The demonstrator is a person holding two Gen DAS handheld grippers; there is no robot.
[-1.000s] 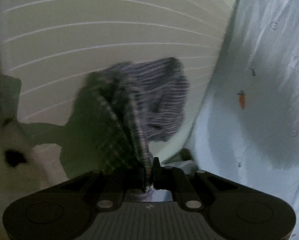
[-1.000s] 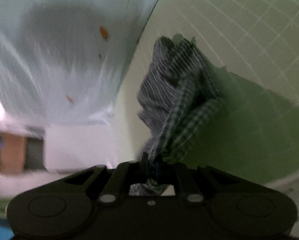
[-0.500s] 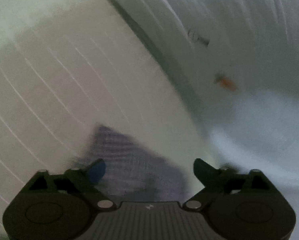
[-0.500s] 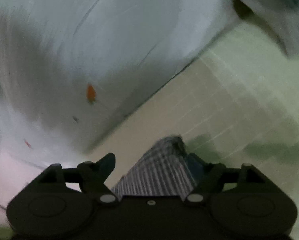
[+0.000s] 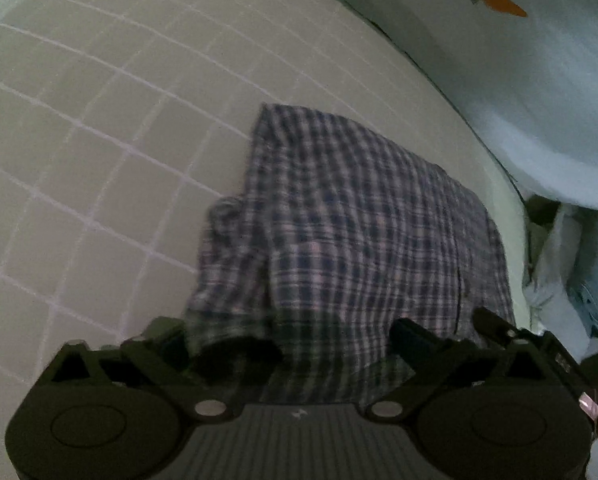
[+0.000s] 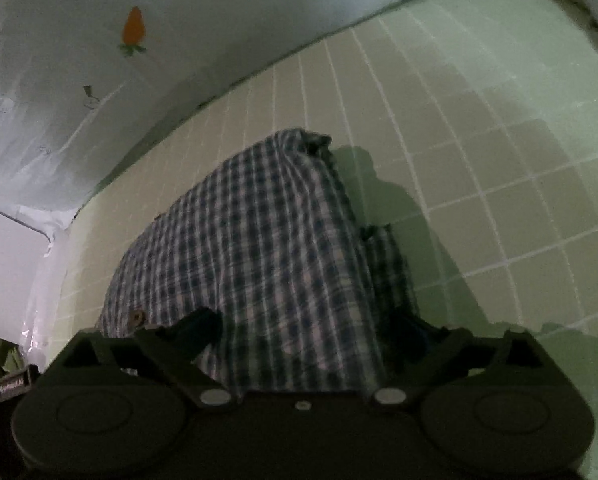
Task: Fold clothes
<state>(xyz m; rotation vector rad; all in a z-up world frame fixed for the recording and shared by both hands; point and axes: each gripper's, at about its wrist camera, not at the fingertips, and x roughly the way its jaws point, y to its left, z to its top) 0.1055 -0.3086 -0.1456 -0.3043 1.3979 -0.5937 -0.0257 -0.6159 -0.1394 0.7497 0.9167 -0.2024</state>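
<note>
Plaid shirt [image 5: 351,232] lies bunched on the green grid mat [image 5: 99,140], close to the pale carrot-print sheet [image 5: 539,80] along the mat's edge. Left tool [image 5: 331,344] and right tool [image 6: 299,340] both hang over the near hem, jaws opening, nearly full spread; cloth sits between the tips but neither grips it. I read this as release after laying it down. Next I need to find an edge or sleeve, spread it flat, then fold. Right side has a lumpy tuck [image 6: 387,264], likely to snag.
</note>
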